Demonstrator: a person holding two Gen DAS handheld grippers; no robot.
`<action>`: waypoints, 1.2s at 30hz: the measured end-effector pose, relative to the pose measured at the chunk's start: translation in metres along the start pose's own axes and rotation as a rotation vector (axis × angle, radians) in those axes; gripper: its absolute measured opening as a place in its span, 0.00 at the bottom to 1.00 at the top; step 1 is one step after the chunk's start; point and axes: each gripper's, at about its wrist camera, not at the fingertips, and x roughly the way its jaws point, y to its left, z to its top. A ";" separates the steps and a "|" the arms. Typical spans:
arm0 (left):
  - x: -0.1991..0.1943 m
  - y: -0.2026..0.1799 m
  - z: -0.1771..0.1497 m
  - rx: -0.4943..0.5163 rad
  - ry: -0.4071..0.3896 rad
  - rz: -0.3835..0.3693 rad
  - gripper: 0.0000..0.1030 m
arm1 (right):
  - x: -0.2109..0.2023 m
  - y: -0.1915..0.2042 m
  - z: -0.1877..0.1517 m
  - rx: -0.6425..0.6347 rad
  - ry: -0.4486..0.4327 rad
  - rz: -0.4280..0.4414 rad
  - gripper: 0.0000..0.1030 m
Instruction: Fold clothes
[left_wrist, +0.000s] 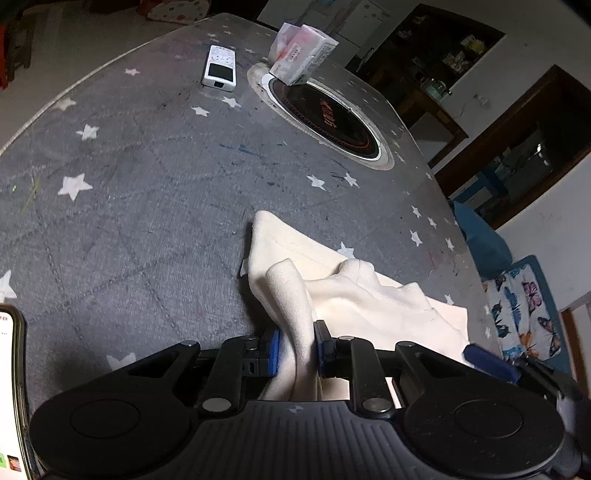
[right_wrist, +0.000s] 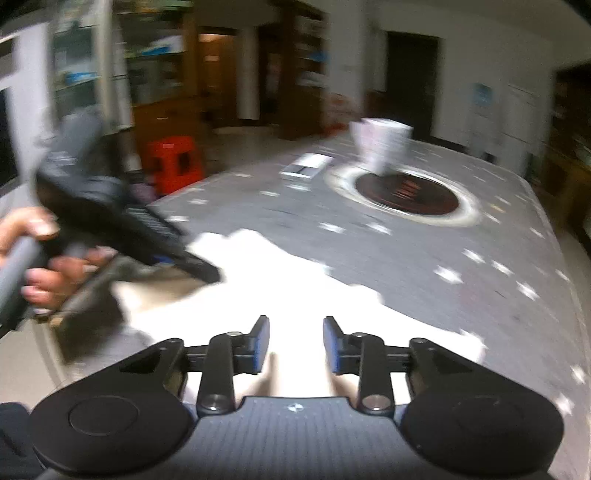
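Note:
A cream-white garment (left_wrist: 354, 291) lies crumpled on the grey star-patterned table (left_wrist: 147, 192). My left gripper (left_wrist: 297, 349) is shut on a raised fold of it, the cloth squeezed between the blue pads. In the blurred right wrist view the same garment (right_wrist: 280, 291) shows as a bright white patch under my right gripper (right_wrist: 295, 341), whose blue-padded jaws stand apart with nothing between them. A hand (right_wrist: 48, 266) holds the left gripper (right_wrist: 207, 271) at the left of that view, over the garment's left edge. A blue tip of the right gripper (left_wrist: 487, 358) pokes in at the lower right of the left wrist view.
A white remote (left_wrist: 219, 68) and a tissue box (left_wrist: 303, 53) lie at the table's far end beside a round black inset burner (left_wrist: 325, 118). A phone (left_wrist: 11, 387) sits at the near left edge. A red stool (right_wrist: 173, 166) stands beyond the table; a butterfly-print cushion (left_wrist: 524, 306) at right.

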 end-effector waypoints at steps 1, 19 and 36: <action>0.000 -0.001 0.000 0.007 -0.001 0.004 0.20 | 0.000 -0.009 -0.003 0.027 0.007 -0.027 0.33; 0.002 -0.009 -0.001 0.046 -0.002 0.043 0.20 | 0.001 -0.085 -0.044 0.368 0.023 -0.107 0.47; 0.001 -0.011 -0.001 0.058 -0.001 0.050 0.20 | 0.001 -0.099 -0.048 0.498 0.008 -0.035 0.29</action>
